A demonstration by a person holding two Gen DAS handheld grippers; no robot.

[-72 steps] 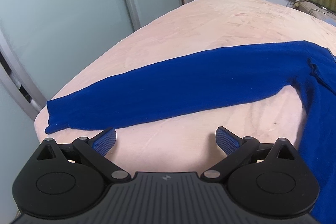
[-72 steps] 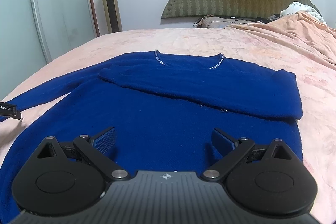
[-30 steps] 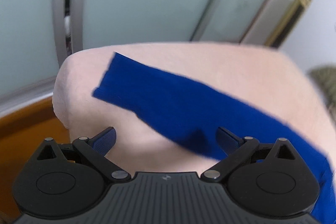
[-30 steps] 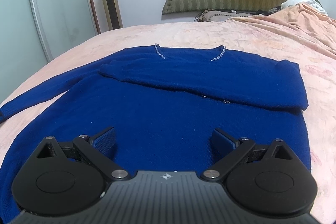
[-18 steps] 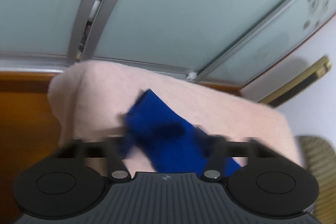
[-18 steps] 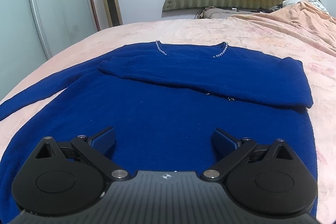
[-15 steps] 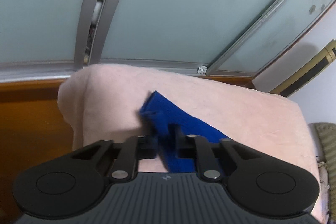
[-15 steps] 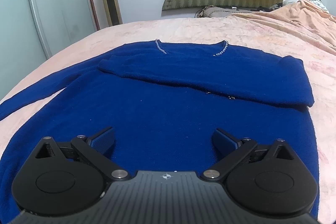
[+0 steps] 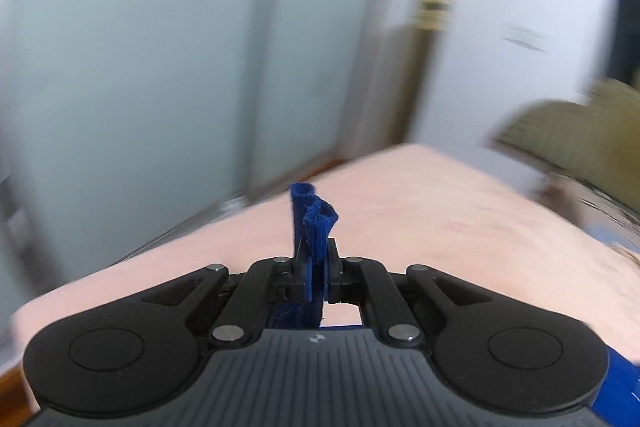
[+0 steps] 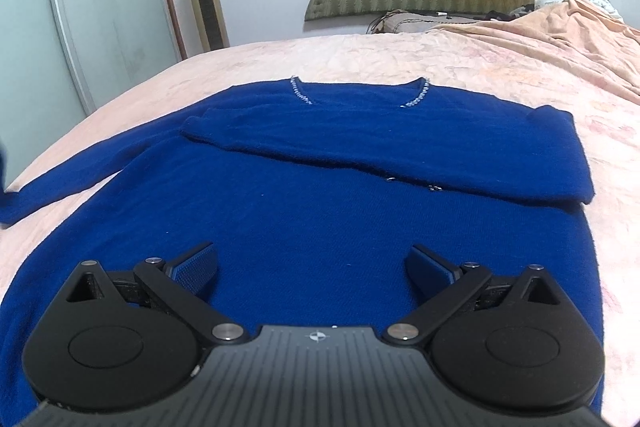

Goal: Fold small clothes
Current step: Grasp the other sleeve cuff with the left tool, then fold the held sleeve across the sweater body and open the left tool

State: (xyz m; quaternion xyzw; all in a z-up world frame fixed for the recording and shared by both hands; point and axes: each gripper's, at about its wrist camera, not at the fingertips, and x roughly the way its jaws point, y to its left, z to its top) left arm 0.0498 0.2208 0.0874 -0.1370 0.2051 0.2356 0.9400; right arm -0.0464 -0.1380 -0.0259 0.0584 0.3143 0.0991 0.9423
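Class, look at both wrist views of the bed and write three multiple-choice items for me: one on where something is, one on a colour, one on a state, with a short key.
1. Where does the sweater lie?
A. on the bed
B. on the floor
C. on a chair

2. What colour is the sweater?
A. red
B. blue
C. grey

3. What is the left claw doing?
A. standing wide open
B. shut on the sleeve cuff
C. gripping a pillow

Key:
1. A, it is spread flat on the pink cover.
2. B, its knit is deep blue.
3. B, the cuff sticks up between the closed fingers, while the right claw stands open over the sweater.
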